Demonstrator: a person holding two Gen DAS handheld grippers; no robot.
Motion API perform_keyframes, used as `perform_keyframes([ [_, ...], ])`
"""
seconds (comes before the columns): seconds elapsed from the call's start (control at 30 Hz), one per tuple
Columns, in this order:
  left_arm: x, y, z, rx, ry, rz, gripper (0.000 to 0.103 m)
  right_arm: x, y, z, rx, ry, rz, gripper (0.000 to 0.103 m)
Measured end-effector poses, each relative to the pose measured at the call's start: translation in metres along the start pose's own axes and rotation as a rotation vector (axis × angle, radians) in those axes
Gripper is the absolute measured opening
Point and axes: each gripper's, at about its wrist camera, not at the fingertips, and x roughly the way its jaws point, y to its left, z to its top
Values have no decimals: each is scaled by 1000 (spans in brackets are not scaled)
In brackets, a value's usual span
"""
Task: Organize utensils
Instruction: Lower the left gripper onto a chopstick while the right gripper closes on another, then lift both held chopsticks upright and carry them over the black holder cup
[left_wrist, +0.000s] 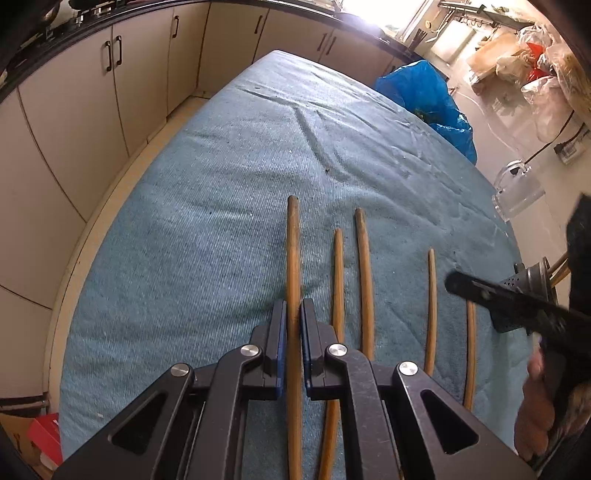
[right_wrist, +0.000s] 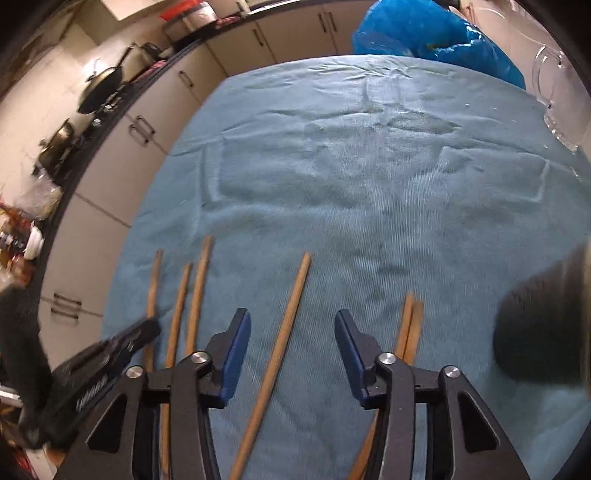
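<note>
Several wooden chopsticks lie side by side on a blue cloth (left_wrist: 221, 184). My left gripper (left_wrist: 294, 314) is shut on the leftmost chopstick (left_wrist: 294, 251), its blue pads (left_wrist: 280, 332) pressed on both sides. Two more chopsticks (left_wrist: 365, 277) lie just right of it, then another (left_wrist: 430, 306). My right gripper (right_wrist: 291, 328) is open, jaws wide apart, above a single chopstick (right_wrist: 284, 339) that runs between them. A pair of chopsticks (right_wrist: 410, 328) lies to its right. The left gripper (right_wrist: 110, 354) shows at the left of the right wrist view.
A clear glass mug (left_wrist: 517, 192) stands at the cloth's right edge, also in the right wrist view (right_wrist: 557, 99). A dark perforated holder (left_wrist: 535, 277) with sticks stands at the right. A blue plastic bag (left_wrist: 428, 99) lies beyond the table. Cabinets (left_wrist: 110, 92) run along the left.
</note>
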Motion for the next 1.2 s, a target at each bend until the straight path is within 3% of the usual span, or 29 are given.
perform_keyframes([
  [0.17, 5, 3, 13, -8, 22, -16, 8, 15, 5, 14, -7, 28, -49, 48],
  [0.3, 11, 3, 28, -12, 29, -20, 15, 24, 16, 17, -42, 32, -113, 38],
  [0.37, 16, -2, 35, 9, 29, 1, 14, 26, 22, 16, -73, 34, -146, 25],
  [0.47, 20, -9, 38, 26, 24, 39, 6, 30, 30, 16, -110, 26, -202, 10],
  [0.67, 3, -6, 29, 17, -15, 11, 6, 22, 23, 16, -78, 2, -131, 6],
  [0.9, -71, -20, 14, 48, -204, 15, 6, -54, 35, -2, -110, -189, 23, 6],
  [1.07, -124, -43, -5, 86, -337, 17, 6, -122, 42, -39, -187, -400, 93, 6],
  [1.2, -147, -59, -22, 110, -388, 7, 6, -154, 36, -74, -216, -524, 119, 6],
])
